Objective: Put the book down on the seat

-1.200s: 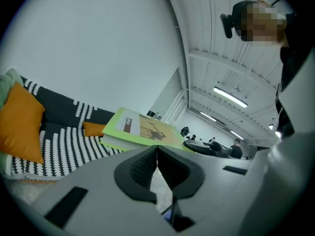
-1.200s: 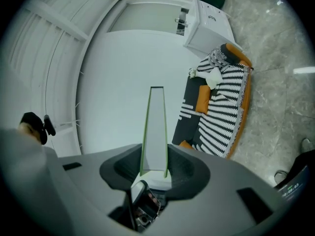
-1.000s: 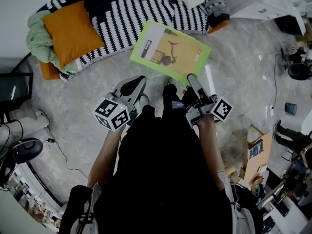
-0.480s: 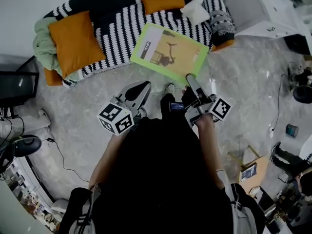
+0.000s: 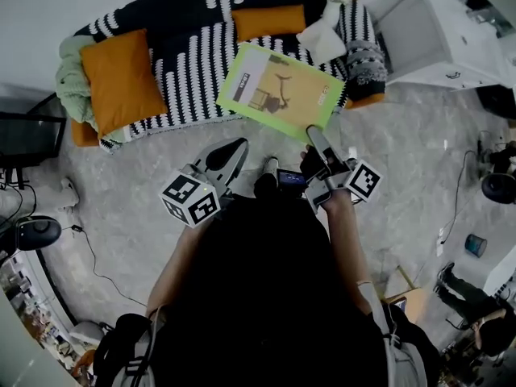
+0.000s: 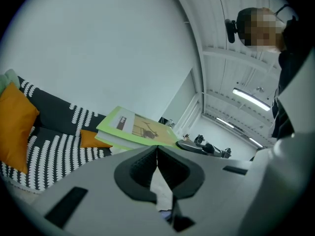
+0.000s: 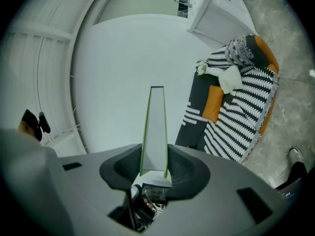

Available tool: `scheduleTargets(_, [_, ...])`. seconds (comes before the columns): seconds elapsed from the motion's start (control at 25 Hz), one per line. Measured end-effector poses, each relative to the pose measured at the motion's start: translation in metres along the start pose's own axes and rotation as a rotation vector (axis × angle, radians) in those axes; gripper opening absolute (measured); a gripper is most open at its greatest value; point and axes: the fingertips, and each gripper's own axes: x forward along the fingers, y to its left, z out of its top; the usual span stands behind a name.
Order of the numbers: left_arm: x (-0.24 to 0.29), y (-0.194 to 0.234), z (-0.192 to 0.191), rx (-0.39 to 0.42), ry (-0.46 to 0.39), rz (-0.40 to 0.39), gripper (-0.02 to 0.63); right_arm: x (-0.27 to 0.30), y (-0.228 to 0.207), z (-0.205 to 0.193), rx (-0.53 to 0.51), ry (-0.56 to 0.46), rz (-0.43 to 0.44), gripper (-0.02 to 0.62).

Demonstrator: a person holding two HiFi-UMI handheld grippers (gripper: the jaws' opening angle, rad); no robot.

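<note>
R gripper (image 5: 313, 131) has its fingers clamped on the near edge of the green book (image 5: 278, 91). In the right gripper view the book (image 7: 156, 127) stands edge-on between the 2 fingers. It's held roughly flat over the front edge of the sofa seat (image 5: 193, 67), right of centre, between the big orange cushion (image 5: 121, 75) at the left end & a grey knitted bundle (image 5: 364, 51) at the right end. Can't tell if it touches the striped cover. L gripper (image 5: 238, 145) hangs over the floor (image 5: 121, 192) near the sofa's front edge, fingers pressed together w/ nothing between them, apart from the book.
</note>
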Motion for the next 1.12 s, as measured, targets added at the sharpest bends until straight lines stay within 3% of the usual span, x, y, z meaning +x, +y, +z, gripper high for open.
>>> scheduleTargets(0.12, [0.033, -0.001, 0.013, -0.015, -0.009, 0.028, 0.014, 0.007, -0.007, 0.032, 0.000, 0.038, -0.010, 0.155])
scheduleTargets(0.28, [0.051, 0.006, 0.022, -0.028, -0.014, 0.056, 0.014, 0.018, -0.019, 0.046, 0.015, 0.075, -0.014, 0.155])
scheduleTargets(0.6, [0.042, 0.037, 0.037, -0.056, -0.054, 0.144, 0.014, 0.057, -0.037, 0.030, 0.063, 0.169, -0.034, 0.155])
scheduleTargets(0.92, [0.038, 0.103, 0.064, -0.074, -0.059, 0.080, 0.014, 0.124, -0.034, 0.014, 0.049, 0.130, -0.049, 0.155])
scheduleTargets(1.12, [0.050, 0.143, 0.104, -0.054, -0.063, 0.014, 0.014, 0.169, -0.021, 0.022, 0.016, 0.079, -0.052, 0.155])
